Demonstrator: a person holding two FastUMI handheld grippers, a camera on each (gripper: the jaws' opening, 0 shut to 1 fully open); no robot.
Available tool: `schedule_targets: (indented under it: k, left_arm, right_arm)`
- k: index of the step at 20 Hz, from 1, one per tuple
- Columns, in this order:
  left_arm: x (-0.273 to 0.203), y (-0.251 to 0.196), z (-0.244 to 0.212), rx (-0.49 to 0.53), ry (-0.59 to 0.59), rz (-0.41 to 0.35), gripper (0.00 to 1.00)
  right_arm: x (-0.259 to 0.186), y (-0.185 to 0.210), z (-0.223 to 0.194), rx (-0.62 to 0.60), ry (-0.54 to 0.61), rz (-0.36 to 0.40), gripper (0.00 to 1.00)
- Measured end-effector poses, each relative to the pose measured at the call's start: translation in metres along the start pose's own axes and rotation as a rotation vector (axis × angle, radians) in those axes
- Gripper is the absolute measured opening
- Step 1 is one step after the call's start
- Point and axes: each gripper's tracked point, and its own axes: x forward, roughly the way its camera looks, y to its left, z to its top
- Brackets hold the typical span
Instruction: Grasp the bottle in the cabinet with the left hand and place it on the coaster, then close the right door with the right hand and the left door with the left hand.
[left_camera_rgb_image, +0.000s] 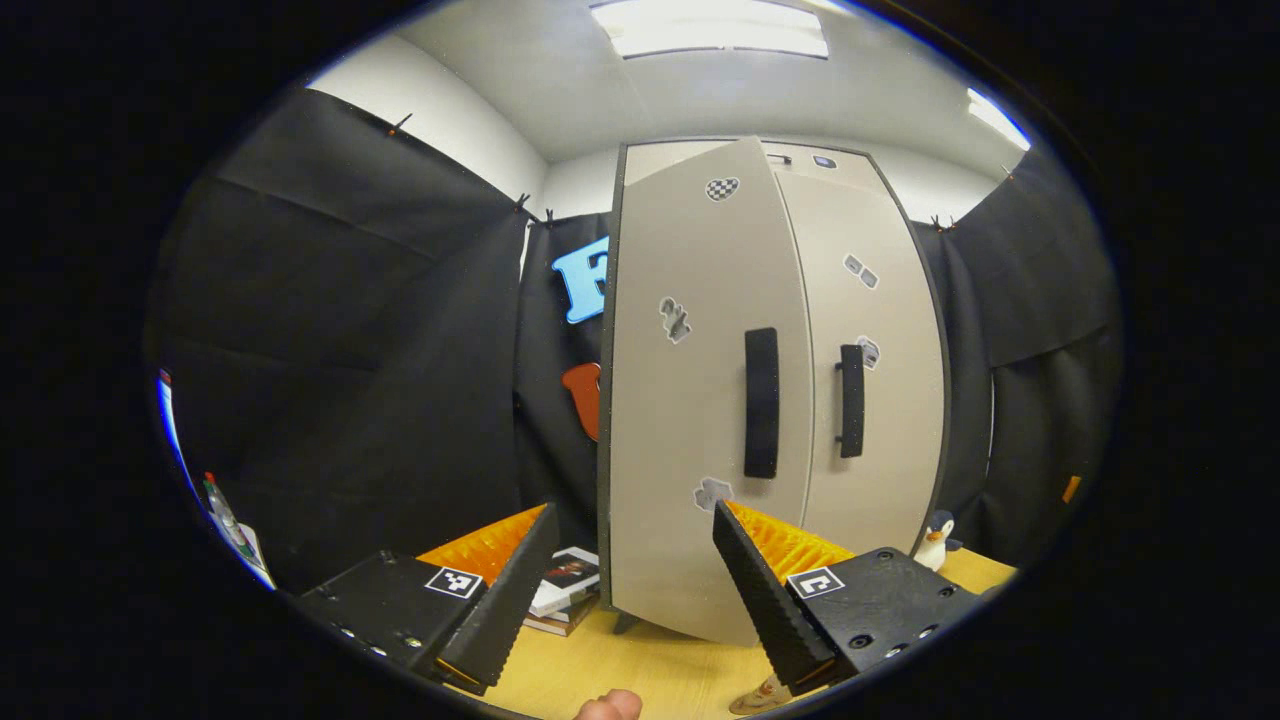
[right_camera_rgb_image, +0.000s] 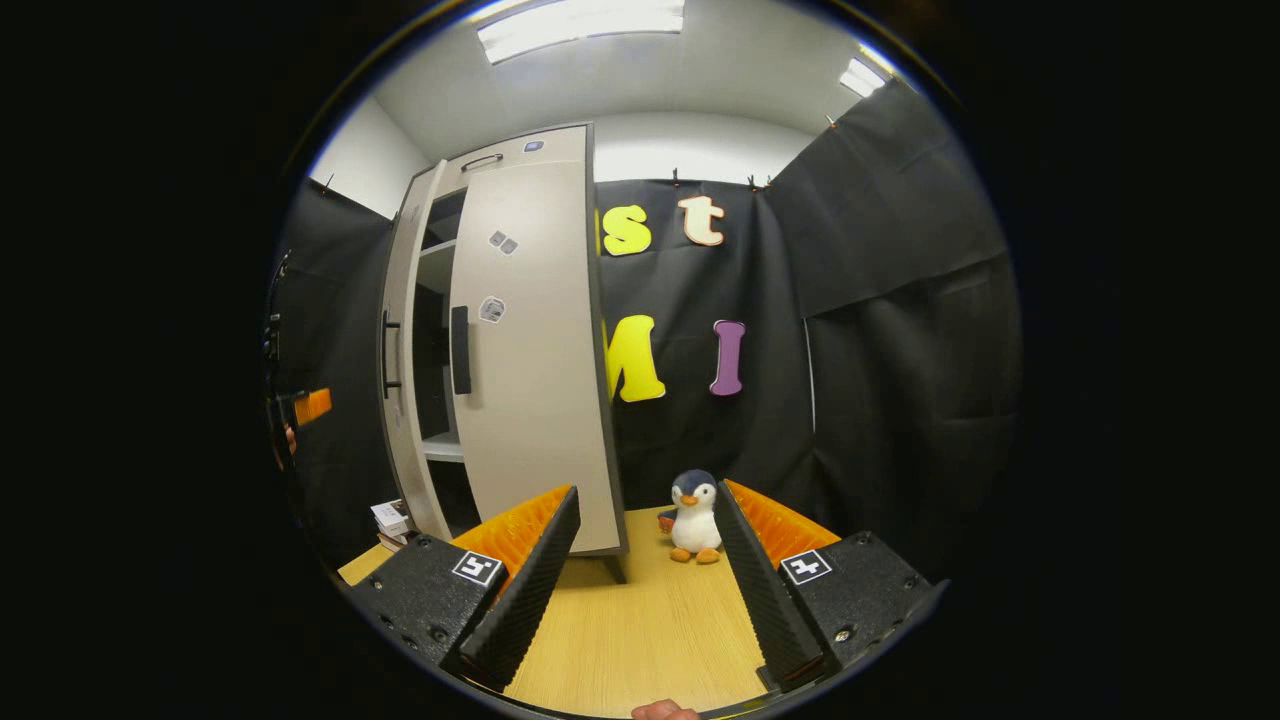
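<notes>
The tall beige cabinet stands on the wooden table (left_camera_rgb_image: 640, 660). Its right door (left_camera_rgb_image: 880, 300) lies flush. The left door (left_camera_rgb_image: 690, 400) hangs a little ajar, its edge swung out toward me. Each door carries a black vertical handle (left_camera_rgb_image: 761, 402). My left gripper (left_camera_rgb_image: 633, 515) is open in front of the left door's lower part, holding nothing. In the right gripper view the right door (right_camera_rgb_image: 530, 380) is flat and a dark gap (right_camera_rgb_image: 432, 380) with shelves shows beside the left door (right_camera_rgb_image: 400, 330). My right gripper (right_camera_rgb_image: 647, 490) is open and empty, off the cabinet's right corner.
A plush penguin (right_camera_rgb_image: 692, 515) sits on the table right of the cabinet, also the penguin (left_camera_rgb_image: 936, 542) at the cabinet's foot. A stack of books (left_camera_rgb_image: 562, 592) lies left of the cabinet. A small brownish thing (left_camera_rgb_image: 762, 695) is cut off at the bottom edge.
</notes>
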Motion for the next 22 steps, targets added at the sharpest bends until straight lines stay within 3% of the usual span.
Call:
schedule_targets:
  k: [1,5,8,9,22]
  left_arm:
    - [-0.004,-0.005,-0.004,-0.003,-0.001,-0.004,0.95]
    - [-0.021,-0.019,-0.028,0.024,-0.021,-0.012,0.95]
    - [-0.033,-0.038,-0.038,-0.01,-0.021,-0.05,0.99]
    - [-0.038,-0.044,-0.041,-0.015,-0.021,-0.066,0.95]
    - [-0.042,-0.061,-0.048,0.076,-0.028,-0.129,0.94]
  right_arm:
    - [0.001,0.005,0.002,-0.003,-0.005,0.01,0.83]
    - [0.004,0.02,-0.001,-0.012,0.006,0.044,0.83]
    - [0.005,0.032,-0.007,0.005,0.023,0.067,0.83]
    - [0.005,0.035,-0.009,0.004,0.03,0.072,0.83]
    - [0.0,0.041,-0.012,-0.006,0.039,0.073,0.83]
